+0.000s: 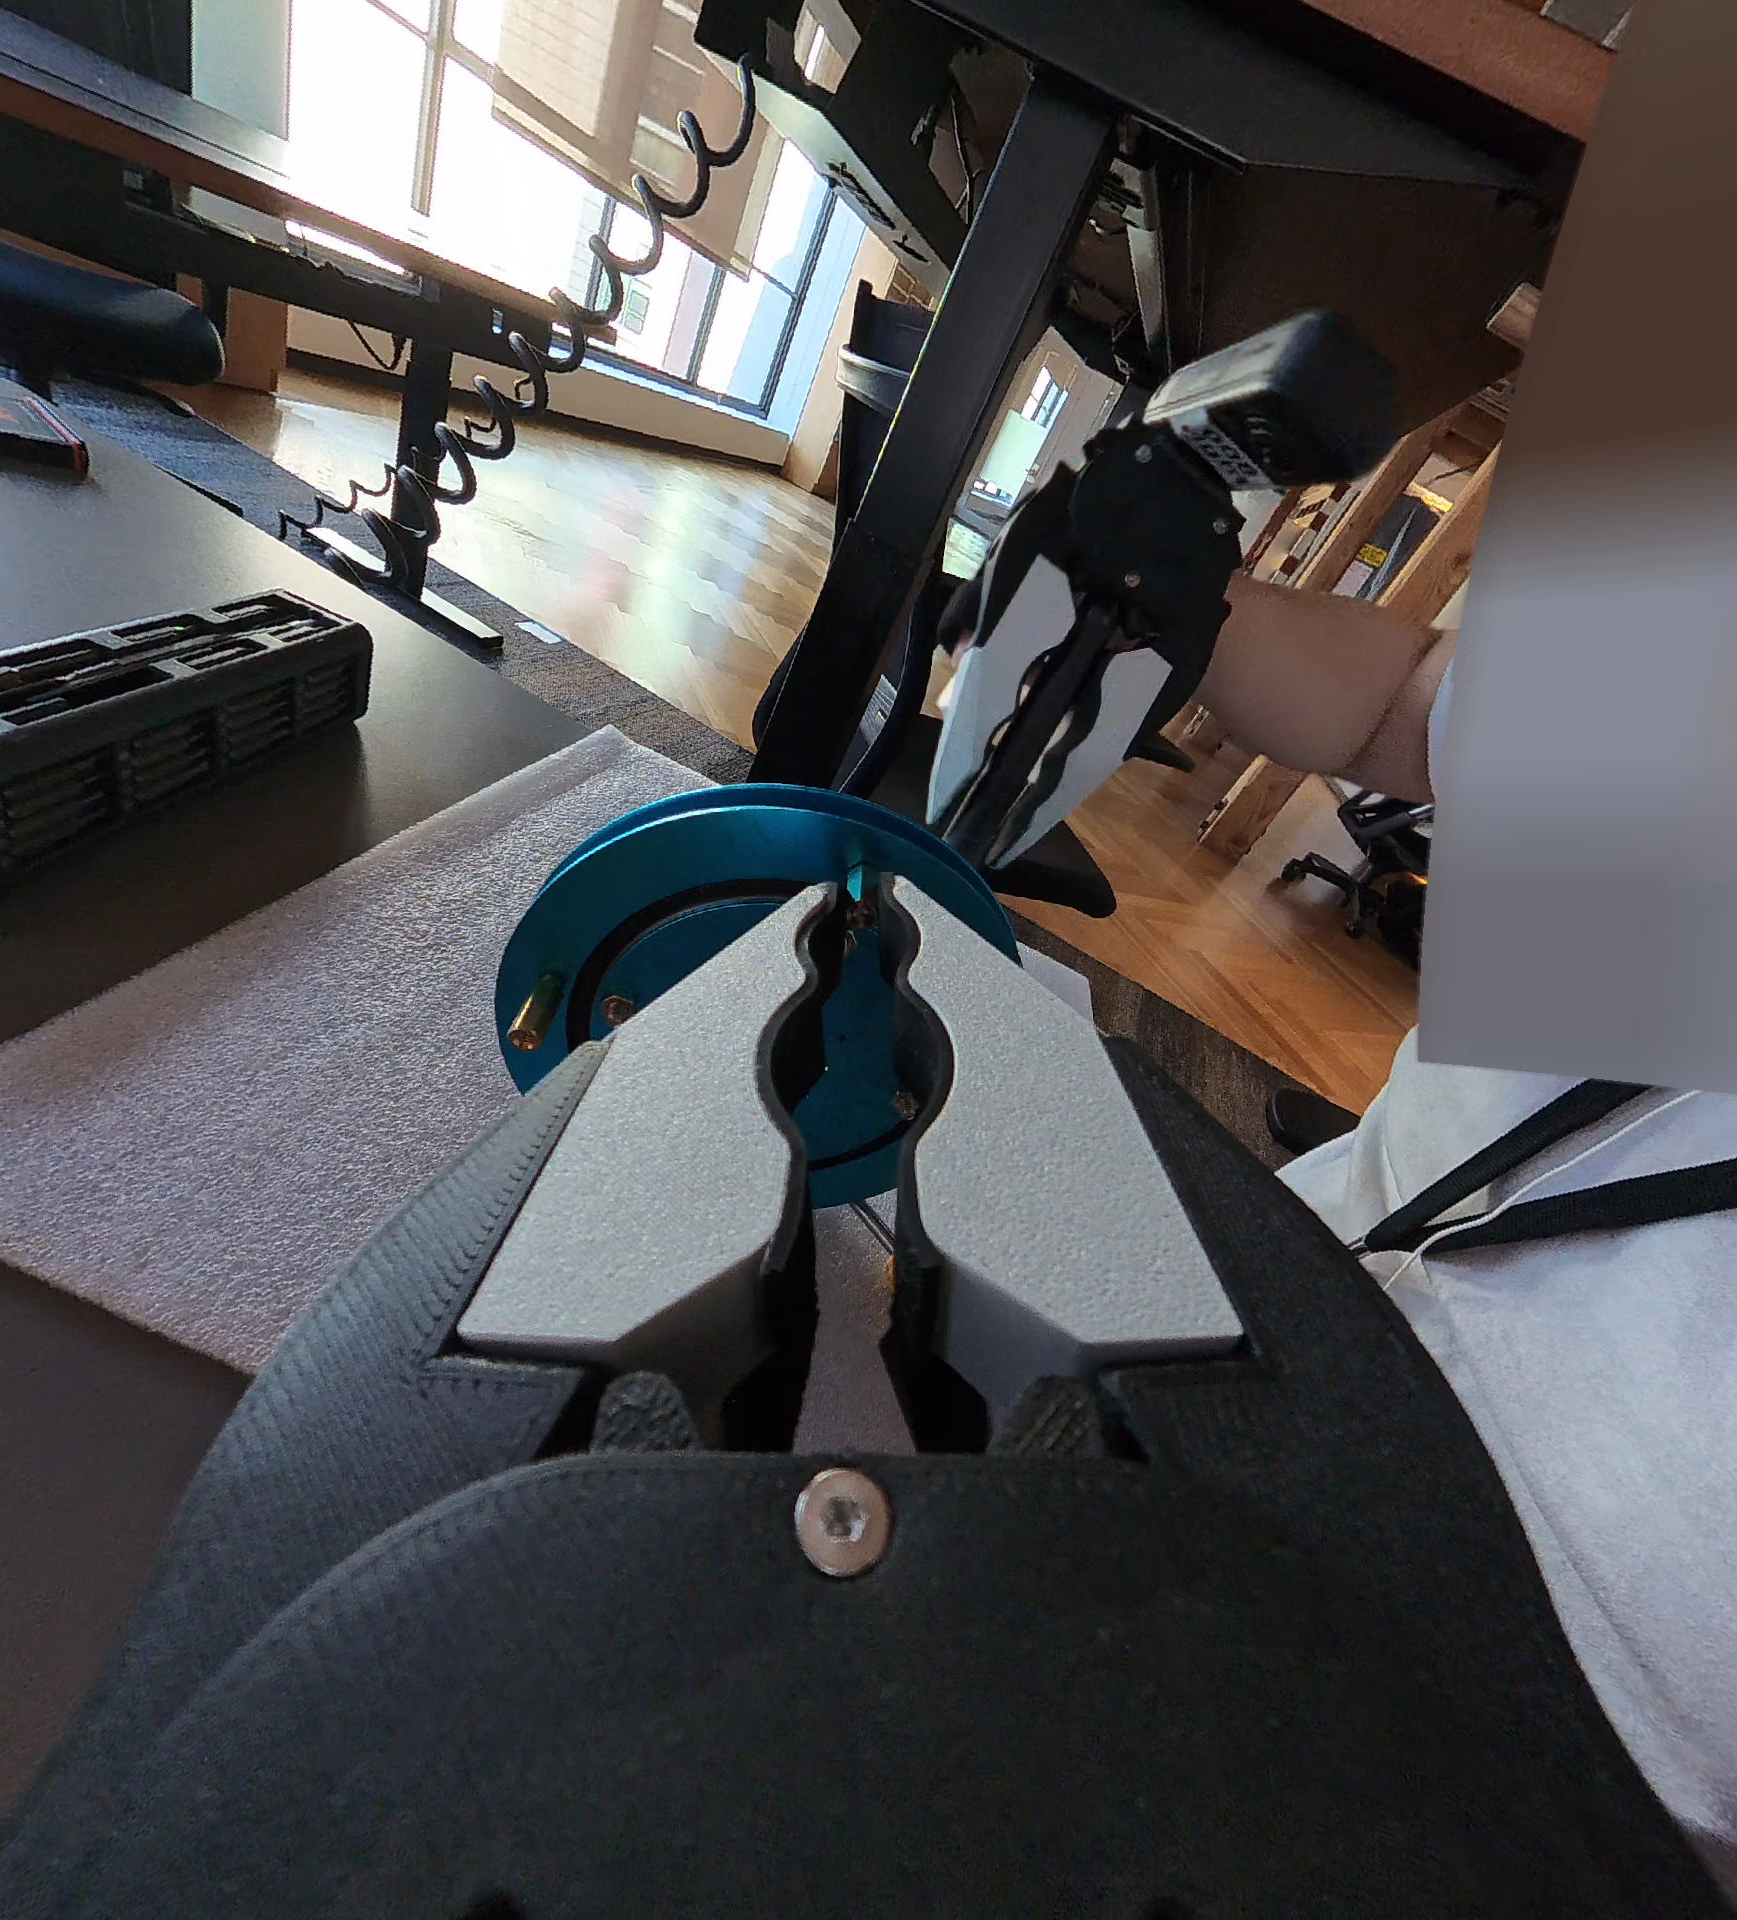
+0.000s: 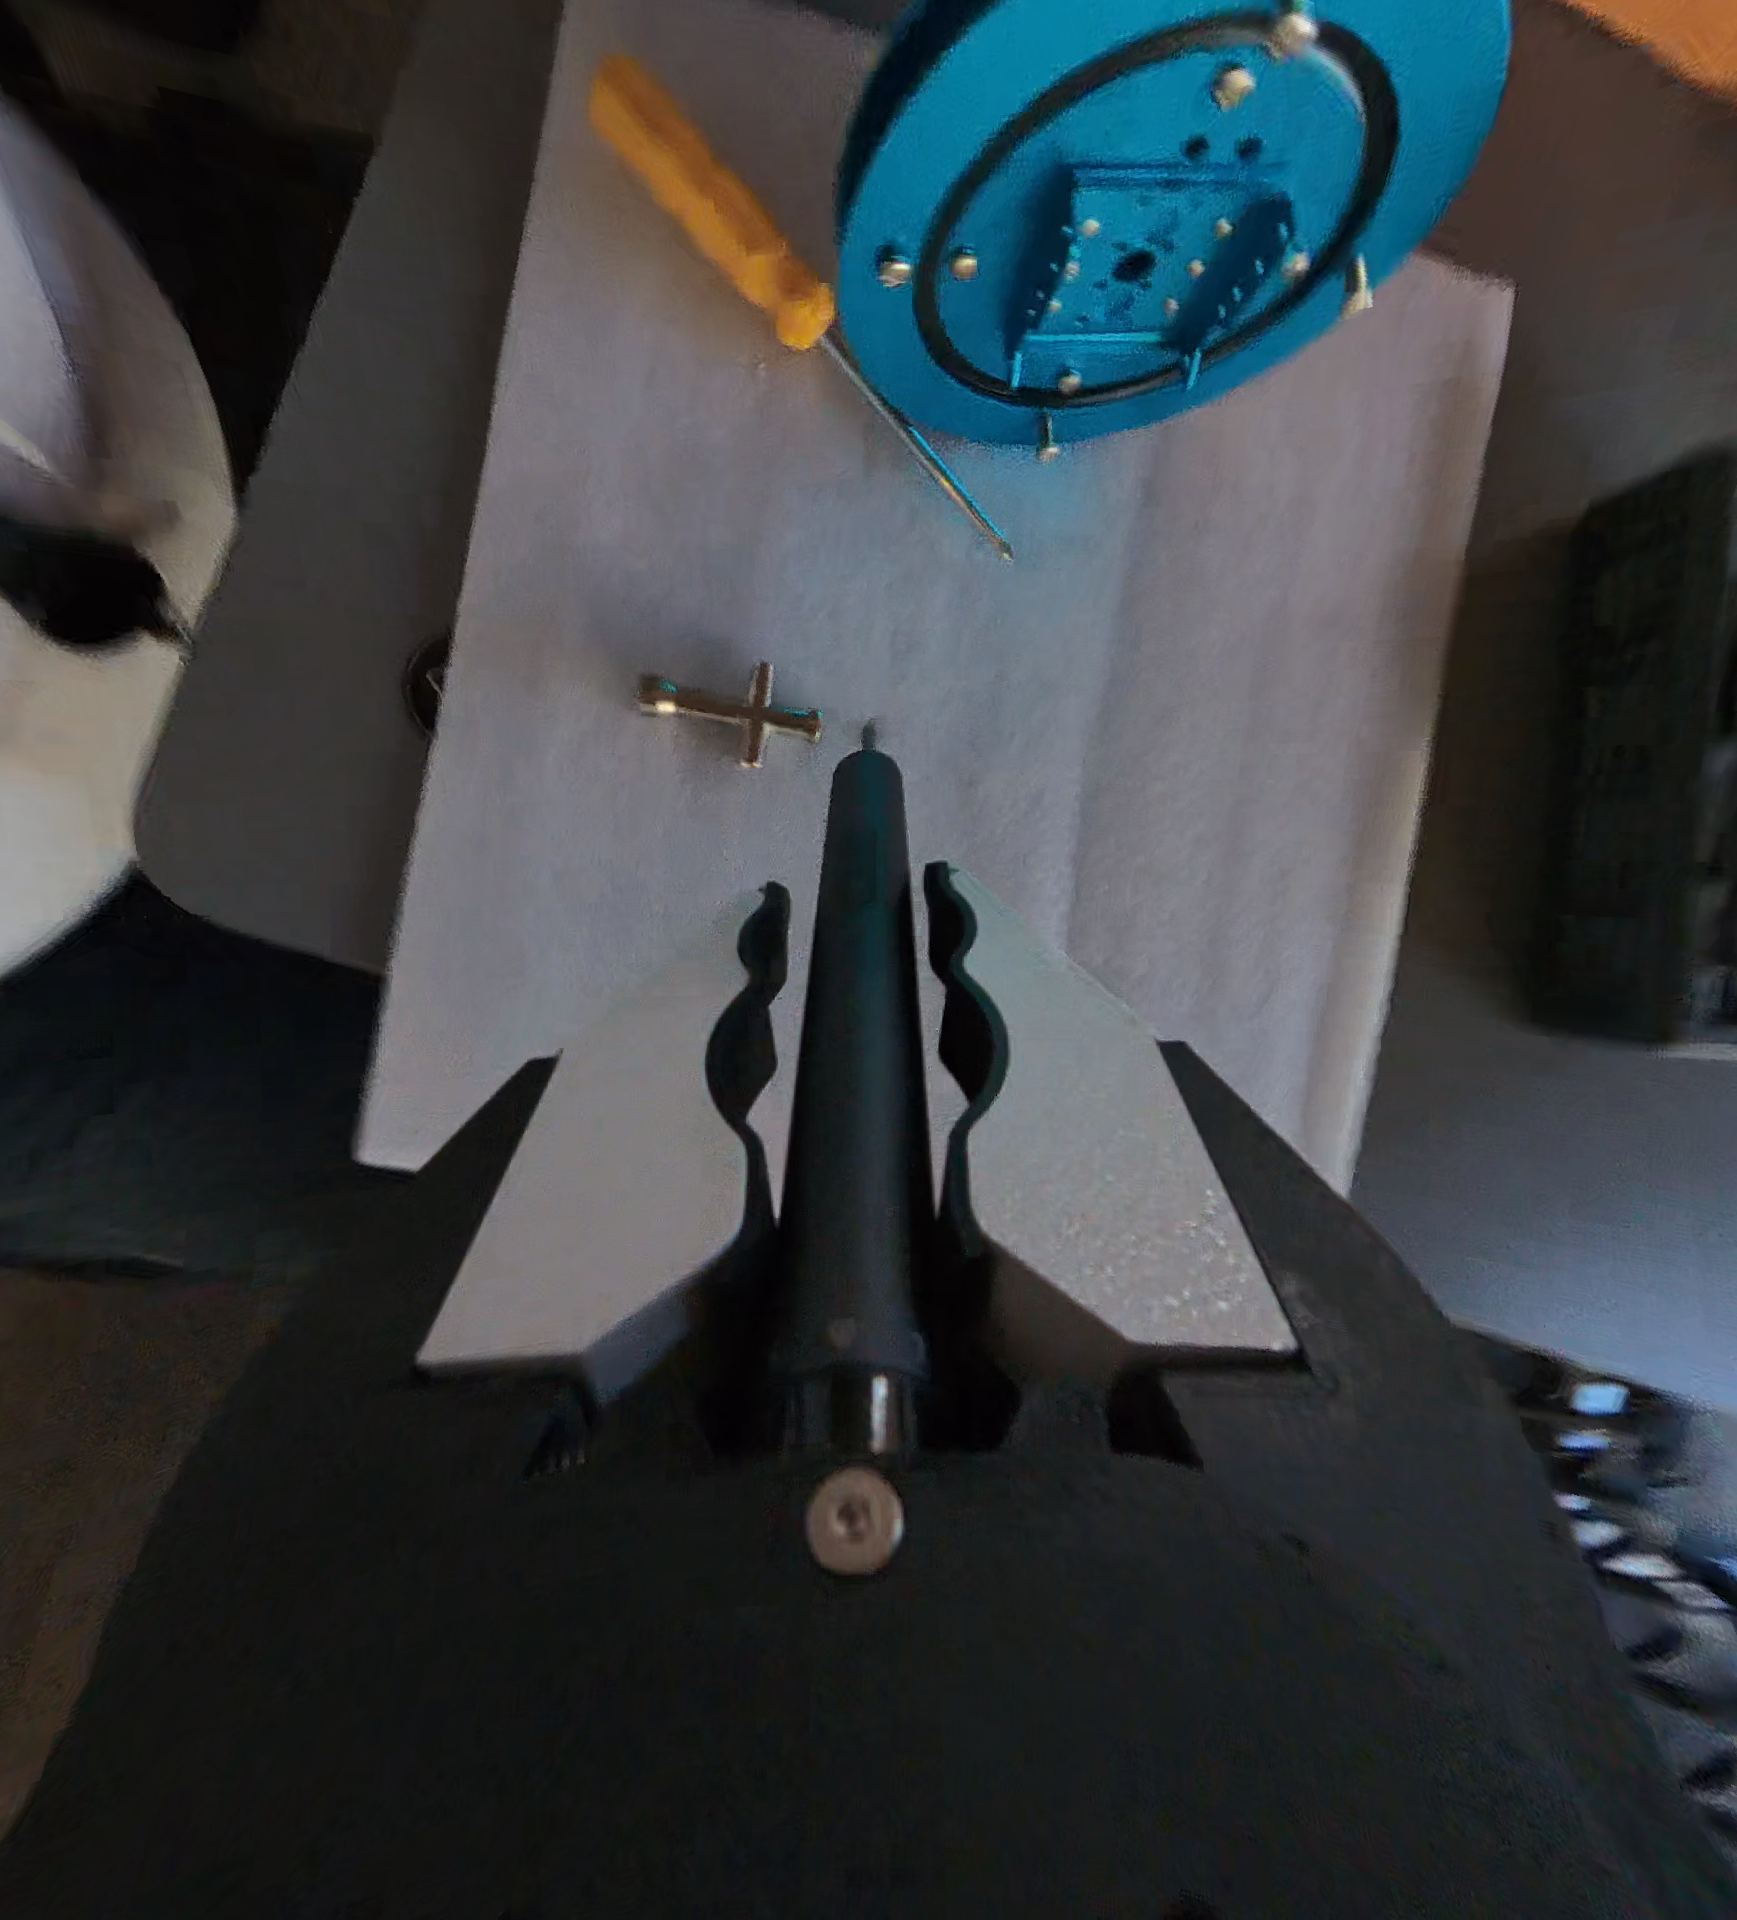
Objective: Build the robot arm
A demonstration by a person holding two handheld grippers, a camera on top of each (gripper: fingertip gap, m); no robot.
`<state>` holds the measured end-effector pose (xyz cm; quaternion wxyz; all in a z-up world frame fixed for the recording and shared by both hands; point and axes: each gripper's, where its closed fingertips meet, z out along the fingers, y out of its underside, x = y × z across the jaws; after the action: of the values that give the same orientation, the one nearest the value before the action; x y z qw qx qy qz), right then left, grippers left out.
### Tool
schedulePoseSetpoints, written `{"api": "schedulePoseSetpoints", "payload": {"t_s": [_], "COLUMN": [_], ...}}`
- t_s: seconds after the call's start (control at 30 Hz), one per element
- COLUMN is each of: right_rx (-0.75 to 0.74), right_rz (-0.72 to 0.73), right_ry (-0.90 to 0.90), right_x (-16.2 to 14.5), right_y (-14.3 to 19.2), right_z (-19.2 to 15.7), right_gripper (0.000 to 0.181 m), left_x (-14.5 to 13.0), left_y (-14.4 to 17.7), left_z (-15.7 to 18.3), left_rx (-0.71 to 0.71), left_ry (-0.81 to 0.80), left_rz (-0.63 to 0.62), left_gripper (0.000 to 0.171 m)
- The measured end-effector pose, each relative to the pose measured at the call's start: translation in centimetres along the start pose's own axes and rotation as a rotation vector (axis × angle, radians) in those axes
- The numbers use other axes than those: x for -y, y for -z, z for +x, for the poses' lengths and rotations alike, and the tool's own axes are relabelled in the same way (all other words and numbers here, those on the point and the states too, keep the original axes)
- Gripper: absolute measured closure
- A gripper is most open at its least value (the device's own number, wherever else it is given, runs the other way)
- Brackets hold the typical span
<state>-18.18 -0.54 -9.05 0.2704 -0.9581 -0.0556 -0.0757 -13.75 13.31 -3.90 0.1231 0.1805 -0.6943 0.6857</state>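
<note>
My left gripper (image 1: 859, 896) is shut on the upper rim of a blue metal disc (image 1: 573, 935). It holds the disc on edge, tilted, above a white foam mat (image 1: 272, 1039). The disc has a black ring and brass standoffs (image 1: 535, 1020) on its face. My right gripper (image 2: 853, 883) is shut on a black pen-shaped screwdriver (image 2: 859, 1039), which points down at the mat (image 2: 1207, 727). Its tip is just right of a silver cross-shaped wrench (image 2: 739, 717). The blue disc (image 2: 1155, 208) hangs beyond it at the upper right. The right gripper also shows in the left wrist view (image 1: 1009, 821), just behind the disc.
A yellow-handled screwdriver (image 2: 708, 197) lies on the mat left of the disc. A black slotted case (image 1: 137, 727) and a small black box (image 1: 7, 421) sit on the dark table (image 1: 64, 561). A person in a white shirt (image 1: 1570, 1403) is at the right. Black desk legs (image 1: 989, 343) stand behind. Left tips to right tips: about 15 cm.
</note>
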Motion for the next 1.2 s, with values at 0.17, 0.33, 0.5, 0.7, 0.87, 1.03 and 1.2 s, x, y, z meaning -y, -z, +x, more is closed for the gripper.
{"api": "schedulePoseSetpoints", "payload": {"t_s": [0.17,0.33,0.5,0.7,0.87,1.03,1.2], "right_rx": [-0.085,-0.089,-0.127,-0.099,-0.079,-0.085,-0.104], "right_rz": [-0.042,-0.013,-0.026,0.118,0.244,0.220,0.309], "right_ry": [0.335,0.317,0.396,0.338,0.295,0.332,0.320], "right_x": [0.0,0.1,0.1,2.0,3.5,3.8,6.1], "right_y": [0.3,0.1,0.1,0.2,0.4,0.4,0.4], "right_z": [1.9,2.2,2.0,1.2,0.6,0.5,0.8], "right_gripper": [0.154,0.151,0.149,0.148,0.152,0.152,0.147], "left_x": [0.0,0.0,0.0,0.0,0.0,0.0,0.0], "left_y": [0.1,0.1,0.0,0.0,0.0,0.0,0.0], "left_z": [-0.1,-0.1,0.0,-0.1,-0.1,-0.1,-0.1], "left_rx": [0.005,0.006,0.003,0.009,0.008,0.009,0.012], "left_ry": [-0.002,-0.004,-0.006,-0.010,-0.007,-0.006,-0.010], "left_rz": [0.001,0.001,-0.001,0.000,0.002,0.003,0.001], "left_gripper": [0.167,0.167,0.167,0.168,0.168,0.168,0.168]}}
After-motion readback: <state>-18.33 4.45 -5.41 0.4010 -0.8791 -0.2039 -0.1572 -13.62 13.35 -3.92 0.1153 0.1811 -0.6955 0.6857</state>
